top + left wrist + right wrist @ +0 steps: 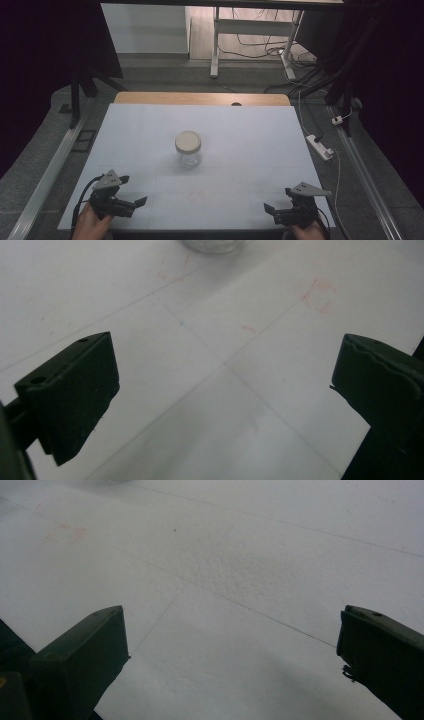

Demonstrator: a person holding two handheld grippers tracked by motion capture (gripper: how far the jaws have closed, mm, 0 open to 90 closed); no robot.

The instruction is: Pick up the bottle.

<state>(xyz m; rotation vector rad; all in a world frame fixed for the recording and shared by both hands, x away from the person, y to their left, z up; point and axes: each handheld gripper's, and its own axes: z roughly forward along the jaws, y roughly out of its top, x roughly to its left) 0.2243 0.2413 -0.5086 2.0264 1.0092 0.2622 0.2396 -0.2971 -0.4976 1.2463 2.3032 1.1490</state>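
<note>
At the centre of the high view stands the jar (188, 149), upright on the white table (250, 140), its pale lid (188, 141) still on. We see nothing else on the sheet, so the jar reads as the thing our work is about.

Low in that frame, the left gripper (134, 195) sits at the lower left and the right gripper (271, 200) at the lower right, each held in a hand near the table's front edge. Both are well apart from the jar, one to either side, and both point inward. We judge this a ready stance: the hands flank the jar so either can come in without crossing the other.

In the left gripper view, the jaws stand wide apart with bare table between them, and the glass base of the jar (212, 245) peeks in at the top edge, so this gripper is already aimed roughly at it. In the right gripper view, the jaws are likewise spread wide over bare sheet and hold nothing.

Faint red marks (318, 296) on the sheet lie near the jar; we cannot tell their purpose.
</note>
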